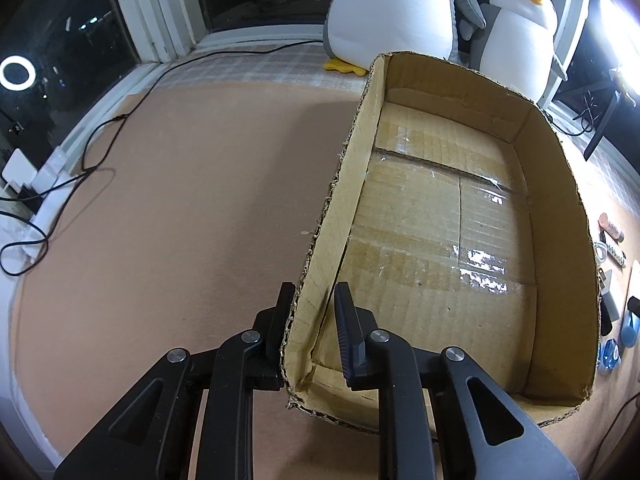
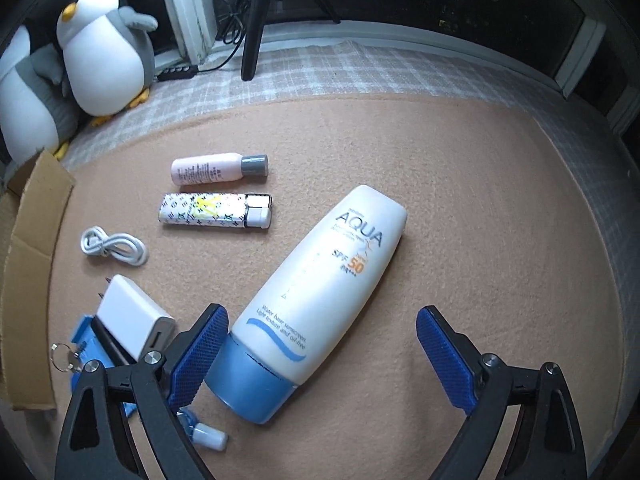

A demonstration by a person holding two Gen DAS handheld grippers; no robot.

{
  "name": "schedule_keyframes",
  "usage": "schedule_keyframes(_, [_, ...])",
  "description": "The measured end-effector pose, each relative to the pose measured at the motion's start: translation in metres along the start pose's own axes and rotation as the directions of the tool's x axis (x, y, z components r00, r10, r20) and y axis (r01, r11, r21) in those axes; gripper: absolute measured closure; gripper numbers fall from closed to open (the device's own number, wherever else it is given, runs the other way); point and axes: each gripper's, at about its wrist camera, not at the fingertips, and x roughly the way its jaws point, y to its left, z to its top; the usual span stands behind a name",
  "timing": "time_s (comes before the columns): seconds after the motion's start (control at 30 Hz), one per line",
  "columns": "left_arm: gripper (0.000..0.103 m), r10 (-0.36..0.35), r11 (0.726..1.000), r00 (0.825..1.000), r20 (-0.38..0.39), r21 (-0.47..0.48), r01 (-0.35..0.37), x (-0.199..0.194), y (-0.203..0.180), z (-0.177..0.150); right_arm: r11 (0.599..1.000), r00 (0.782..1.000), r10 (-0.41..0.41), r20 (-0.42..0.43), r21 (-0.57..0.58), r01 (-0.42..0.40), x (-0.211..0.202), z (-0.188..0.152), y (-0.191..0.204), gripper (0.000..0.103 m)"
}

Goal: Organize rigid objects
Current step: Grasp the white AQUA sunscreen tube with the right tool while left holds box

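Left gripper (image 1: pixel 310 320): clamped on near-left wall of box (image 1: pixel 560 208), one finger outside, one inside | right gripper (image 2: pixel 322 356): jaws wide, holding nothing, over cap end of sunscreen tube (image 2: pixel 320 280) lying on counter (image 2: pixel 480 200) | bottle (image 2: pixel 218 168), lighter (image 2: pixel 216 210), cable (image 2: pixel 114 246), charger (image 2: pixel 134 322): on counter beside box.
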Motion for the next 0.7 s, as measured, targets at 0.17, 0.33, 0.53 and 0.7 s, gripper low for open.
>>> schedule_keyframes(0.17, [0.085,-0.002,1.000,1.000,-0.001,0.002,0.002,0.000,0.000,0.000,0.999,0.999,-0.026,-0.021,-0.049,0.025,0.001,-0.004,-0.011,0.027])
schedule_keyframes(0.33, [0.085,0.002,1.000,1.000,-0.001,0.000,-0.002,0.000,0.000,0.000,0.999,0.999,-0.002,-0.045,-0.046,-0.001,0.006,-0.006,-0.034,0.042])
schedule_keyframes(0.53, [0.085,0.007,1.000,1.000,-0.005,0.003,-0.007,0.002,0.000,0.001,0.994,0.999,0.050,-0.016,-0.100,-0.051,0.007,-0.010,-0.034,0.050])
schedule_keyframes(0.7, [0.085,0.016,1.000,1.000,-0.006,0.005,-0.016,0.003,-0.002,0.001,0.987,0.997,0.076,-0.009,-0.141,-0.076,0.006,-0.010,-0.029,0.059])
